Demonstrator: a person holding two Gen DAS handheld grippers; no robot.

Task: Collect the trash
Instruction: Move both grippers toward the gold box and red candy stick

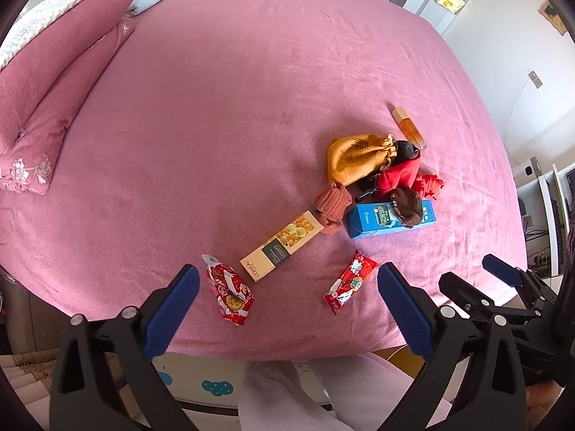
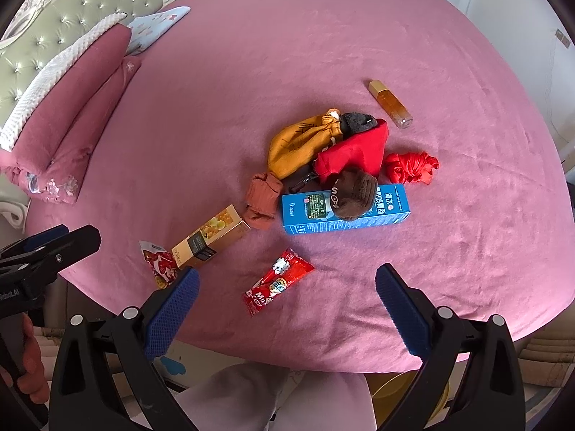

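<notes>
Both claws, left claw (image 1: 287, 298) and right claw (image 2: 286, 296), hang spread apart and empty. A red candy wrapper (image 2: 276, 282) lies between the right claw's fingers, on the bed (image 2: 251, 89).

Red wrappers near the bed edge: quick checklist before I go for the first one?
1. Left tongs open, empty: ok.
2. Right tongs open, empty: ok.
3. Candy wrapper lies alone, nothing on it: ok.
4. Second wrapper clear on top, beside the gold box; whether they touch: cannot tell.
5. Trash bin in view: not ok, none seen.
6. Tongs touching any wrapper: not ok, both are short of them.
</notes>
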